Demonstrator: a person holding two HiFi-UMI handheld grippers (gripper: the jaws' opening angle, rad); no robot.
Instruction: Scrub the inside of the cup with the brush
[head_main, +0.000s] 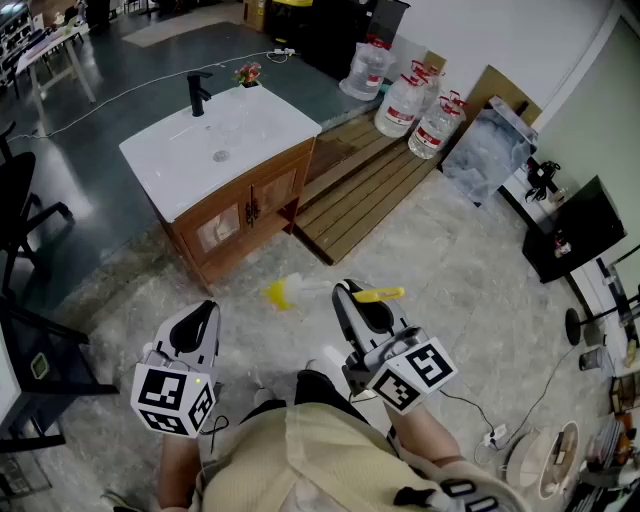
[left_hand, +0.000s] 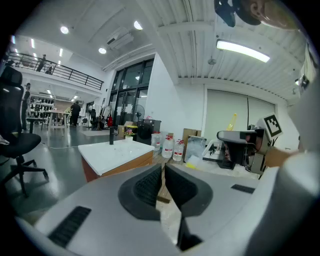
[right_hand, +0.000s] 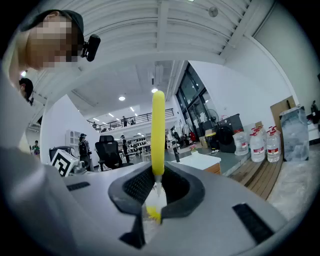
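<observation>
While the right gripper (right_hand: 157, 186) pinches the yellow brush (right_hand: 158, 125) at its neck, the left gripper (left_hand: 163, 182) sits pressed together, empty. Both hover over the floor (head_main: 450, 262); the sink cabinet (head_main: 250, 210) presents its front corner ahead.

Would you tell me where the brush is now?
In the head view's centre, the brush is clamped crosswise in the right gripper, in front of the sink cabinet.

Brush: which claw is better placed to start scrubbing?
Right. The right claw is shut on the brush, its yellow handle sticking out. The left claw is shut with nothing in it. No cup shows in any view.
</observation>
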